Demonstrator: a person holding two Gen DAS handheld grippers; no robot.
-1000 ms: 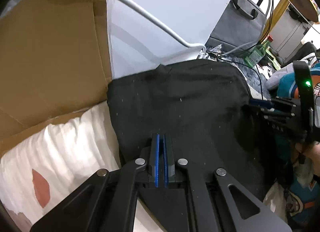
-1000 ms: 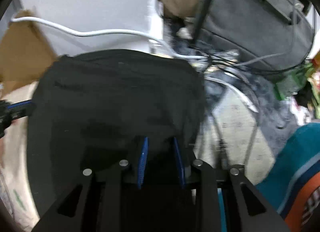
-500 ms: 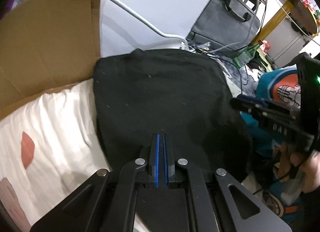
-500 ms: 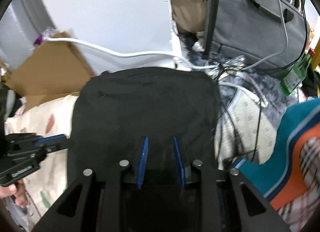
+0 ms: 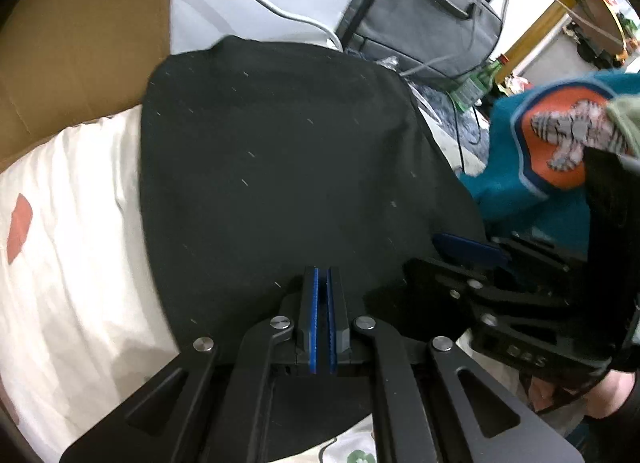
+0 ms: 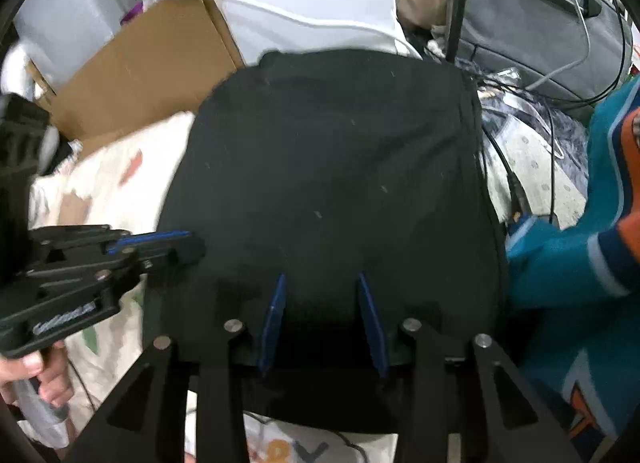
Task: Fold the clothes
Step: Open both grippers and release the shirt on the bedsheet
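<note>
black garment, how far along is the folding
Done: the black garment lies as a compact folded rectangle on the cream bedding. In hand: the left gripper is shut at its near edge; the right gripper has just been opening, pads apart. Left: the teal jersey beside it looks unfolded.

Both grippers: black angular linkage arms, silver round pivot screws, blue serrated pads lining jaws.
</note>
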